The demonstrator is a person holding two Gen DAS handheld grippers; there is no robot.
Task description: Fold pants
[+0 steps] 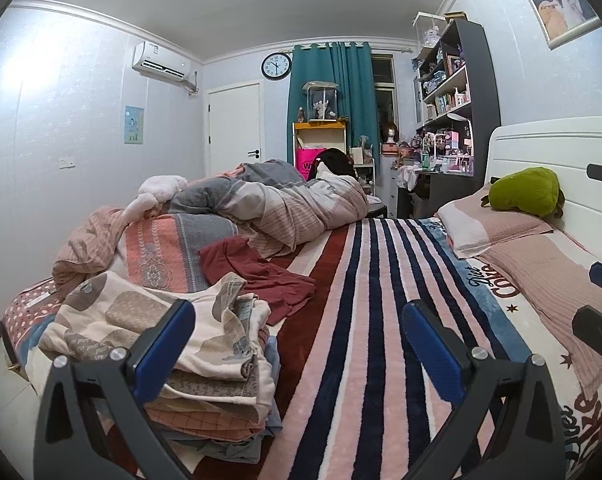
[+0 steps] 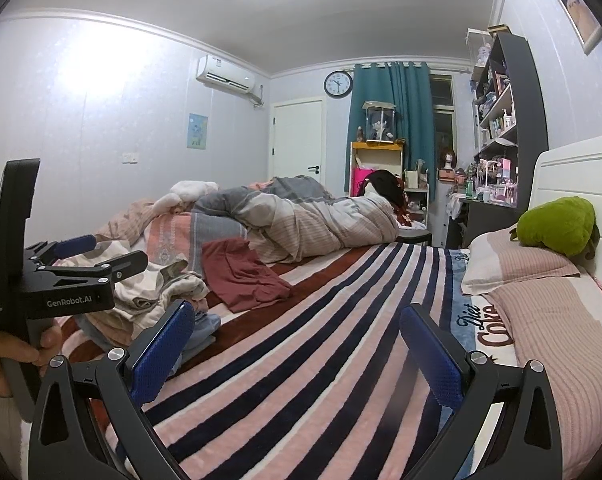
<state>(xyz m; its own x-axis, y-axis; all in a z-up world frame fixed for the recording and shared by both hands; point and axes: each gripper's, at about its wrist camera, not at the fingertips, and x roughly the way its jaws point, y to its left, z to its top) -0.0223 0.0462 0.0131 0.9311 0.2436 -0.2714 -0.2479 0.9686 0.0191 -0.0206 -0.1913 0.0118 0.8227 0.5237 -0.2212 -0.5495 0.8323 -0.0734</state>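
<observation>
A stack of folded clothes lies at the left on the striped bed blanket, topped by a cream patterned garment. Dark red pants lie crumpled just beyond the stack, and show in the right wrist view too. My left gripper is open and empty, its left finger over the stack. My right gripper is open and empty above the blanket. The left gripper shows in the right wrist view, open above the stack.
A bunched duvet lies across the far side of the bed. Pillows and a green plush toy sit by the white headboard at right. Shelves and a desk stand beyond.
</observation>
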